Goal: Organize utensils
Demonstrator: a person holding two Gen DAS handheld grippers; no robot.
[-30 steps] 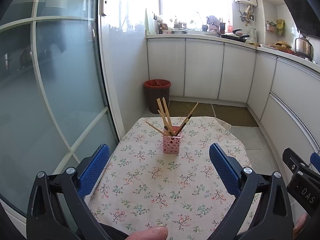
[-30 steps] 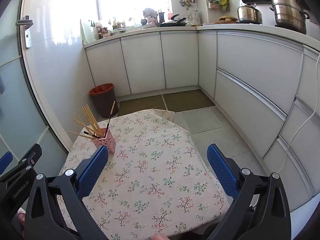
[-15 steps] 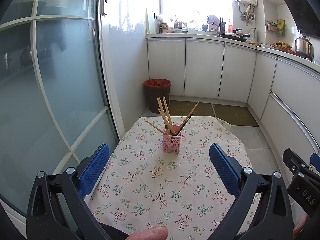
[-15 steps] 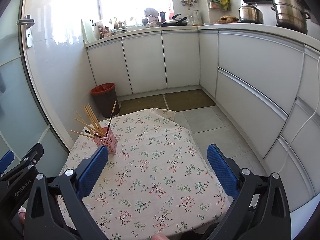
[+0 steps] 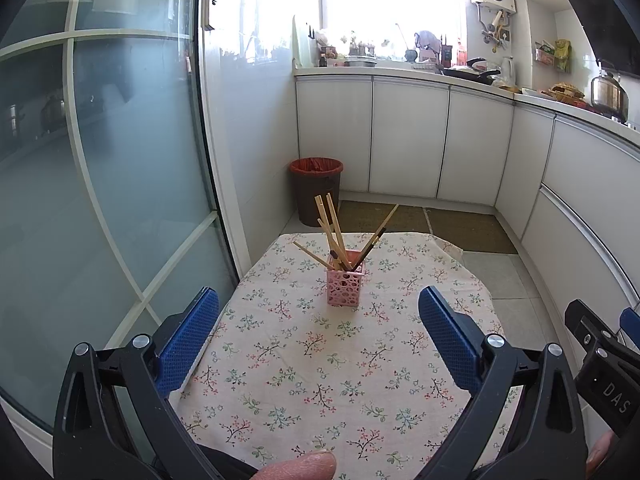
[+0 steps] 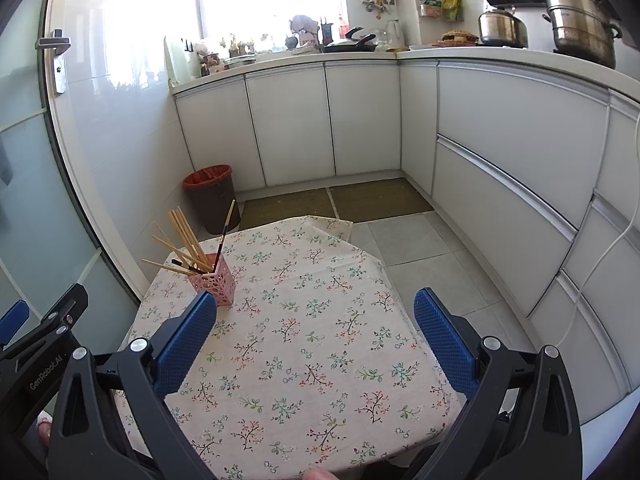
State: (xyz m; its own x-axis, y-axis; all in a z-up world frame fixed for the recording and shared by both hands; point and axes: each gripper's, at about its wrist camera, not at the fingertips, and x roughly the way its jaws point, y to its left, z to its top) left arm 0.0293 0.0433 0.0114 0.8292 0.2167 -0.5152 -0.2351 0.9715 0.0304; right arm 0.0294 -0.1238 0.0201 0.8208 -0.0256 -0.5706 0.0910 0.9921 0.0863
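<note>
I am in a small kitchen with white cabinets (image 5: 408, 136), and in front of me is a table (image 5: 280, 392) under a flowered cloth. On the cloth stands a pink holder (image 5: 345, 282) with chopsticks (image 5: 332, 224) that fan out from it; it is toward the far end of the table, on the side of the glass door (image 5: 100, 180). Behind the holder, on the floor, stands a brown bin (image 5: 316, 190) with a red liner.

Compared with one second ago, almost nothing has changed: the holder and the sticks are in the same place. In the right wrist view the holder (image 6: 212, 282) is now a little lower and closer to my left blue pad.

The tips of the sticks inside the holder are hidden by its wall. I cannot count the sticks exactly. One dark-tipped stick (image 6: 225, 232) leans away from the others.

My left gripper (image 5: 318, 340) hangs over the near part of the table, its fingers wide apart and holding nothing, pointing at the holder. My right gripper (image 6: 316, 340) is the same, spread wide and empty, with the holder just past its left pad. A thumb (image 5: 296, 466) shows at the bottom edge.
</note>
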